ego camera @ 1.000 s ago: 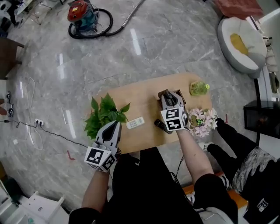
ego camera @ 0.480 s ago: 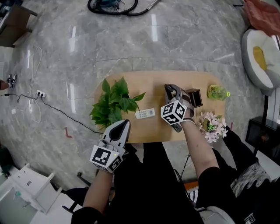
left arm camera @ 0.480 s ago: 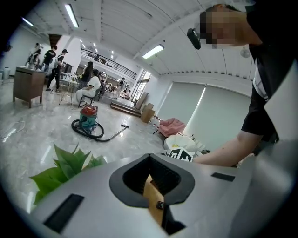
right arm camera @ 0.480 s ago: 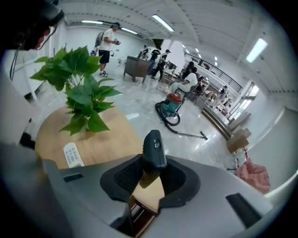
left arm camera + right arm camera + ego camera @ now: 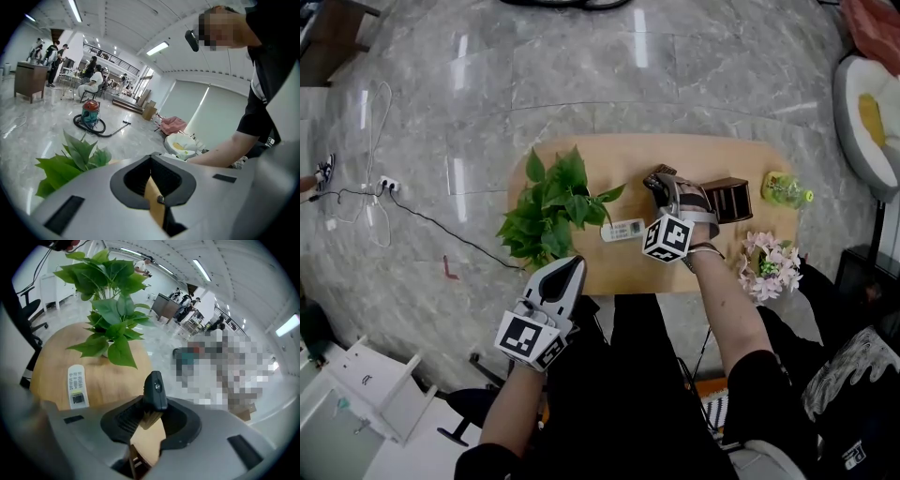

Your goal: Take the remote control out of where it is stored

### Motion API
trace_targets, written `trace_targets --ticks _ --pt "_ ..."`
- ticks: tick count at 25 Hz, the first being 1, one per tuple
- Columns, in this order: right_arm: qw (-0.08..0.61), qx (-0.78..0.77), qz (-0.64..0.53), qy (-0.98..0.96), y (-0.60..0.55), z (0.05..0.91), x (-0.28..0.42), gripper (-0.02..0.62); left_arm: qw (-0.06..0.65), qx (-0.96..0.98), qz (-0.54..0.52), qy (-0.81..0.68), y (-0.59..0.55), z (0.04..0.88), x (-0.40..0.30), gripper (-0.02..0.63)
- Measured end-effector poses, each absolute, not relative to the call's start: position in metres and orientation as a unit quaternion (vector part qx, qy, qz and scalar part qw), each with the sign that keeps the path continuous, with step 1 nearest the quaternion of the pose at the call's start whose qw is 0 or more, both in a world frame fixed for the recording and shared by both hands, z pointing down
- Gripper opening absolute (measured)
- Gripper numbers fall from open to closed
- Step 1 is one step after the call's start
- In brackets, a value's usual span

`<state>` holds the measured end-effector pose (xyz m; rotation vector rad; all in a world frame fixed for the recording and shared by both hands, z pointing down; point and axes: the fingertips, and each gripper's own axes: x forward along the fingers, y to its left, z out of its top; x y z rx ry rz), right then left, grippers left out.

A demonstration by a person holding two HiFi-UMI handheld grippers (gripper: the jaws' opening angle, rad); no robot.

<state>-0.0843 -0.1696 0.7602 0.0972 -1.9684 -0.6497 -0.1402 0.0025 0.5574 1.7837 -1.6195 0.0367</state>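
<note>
The black remote control (image 5: 154, 390) is clamped between the jaws of the right gripper (image 5: 660, 181), with its end sticking out past the jaw tips. It is held over the wooden table (image 5: 712, 155), outside the brown holder (image 5: 733, 199), which stands just beside that gripper on its right in the head view. Whether the remote touches the tabletop cannot be told. A white remote (image 5: 622, 230) is seen lying flat on the table on the gripper's other side, next to a leafy green plant (image 5: 553, 202). Past the holder, near the table's right end, a green bottle (image 5: 786, 189) is laid on its side, and a bunch of pink flowers (image 5: 769, 265) is placed at the near edge. The left gripper (image 5: 572, 267) is held off the table's near edge, its jaws brought together with nothing between them.
</note>
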Motion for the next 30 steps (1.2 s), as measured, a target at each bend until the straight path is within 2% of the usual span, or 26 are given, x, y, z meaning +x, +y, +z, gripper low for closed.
trace_targets --ticks 12,19,30 --pt "0.509 -0.064 -0.343 -0.787 -0.143 0.821 -0.112 0.109 0.380 0.673 0.014 -0.635 0.026 0.576 -0.140 0.008" --pt "0.541 -0.086 -0.312 -0.776 -0.141 0.864 -0.106 0.109 0.378 0.664 0.017 -0.645 0.027 0.582 -0.145 0.008" --pt "0.544 -0.064 -0.262 -0.795 -0.137 0.874 -0.113 0.110 0.385 0.668 0.019 -0.637 0.037 0.582 -0.151 0.008"
